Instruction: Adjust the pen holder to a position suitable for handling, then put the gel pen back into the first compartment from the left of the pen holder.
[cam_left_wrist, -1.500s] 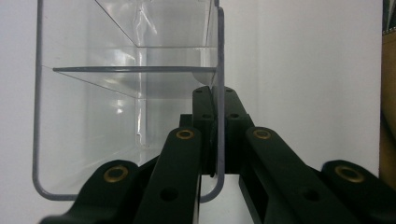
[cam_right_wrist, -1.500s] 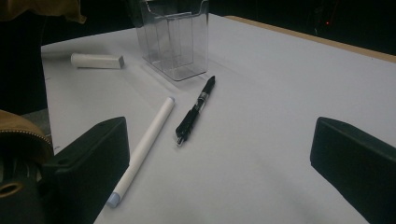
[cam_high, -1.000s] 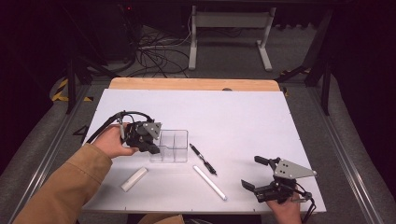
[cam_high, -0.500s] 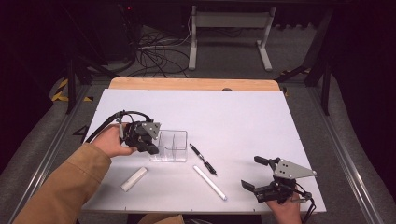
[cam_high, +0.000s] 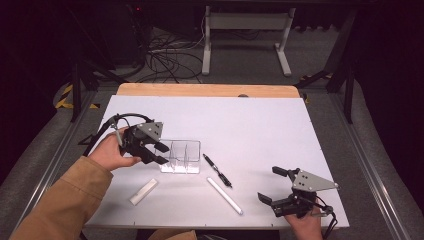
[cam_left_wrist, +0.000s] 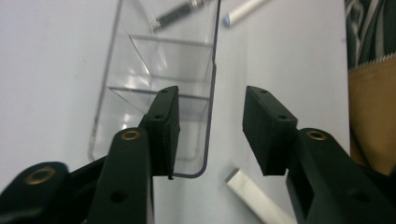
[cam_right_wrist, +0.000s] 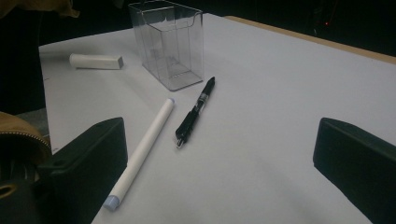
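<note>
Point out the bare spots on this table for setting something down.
Free: the far half of the table, beyond the clear organizer, and the right side past the black pen. Crowded: the near-left, around the organizer, pen, white tube and white block.

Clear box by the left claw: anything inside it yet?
Empty. The clear box stands upright with bare compartments; the black pen and white stick lie on the table beside it.

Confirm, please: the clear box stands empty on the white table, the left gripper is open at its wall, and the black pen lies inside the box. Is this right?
One part is wrong. The black pen does not lie inside the clear box; it lies on the white table beside it, as the high view shows. The rest holds: the box is empty and the left gripper is open at its wall.
</note>
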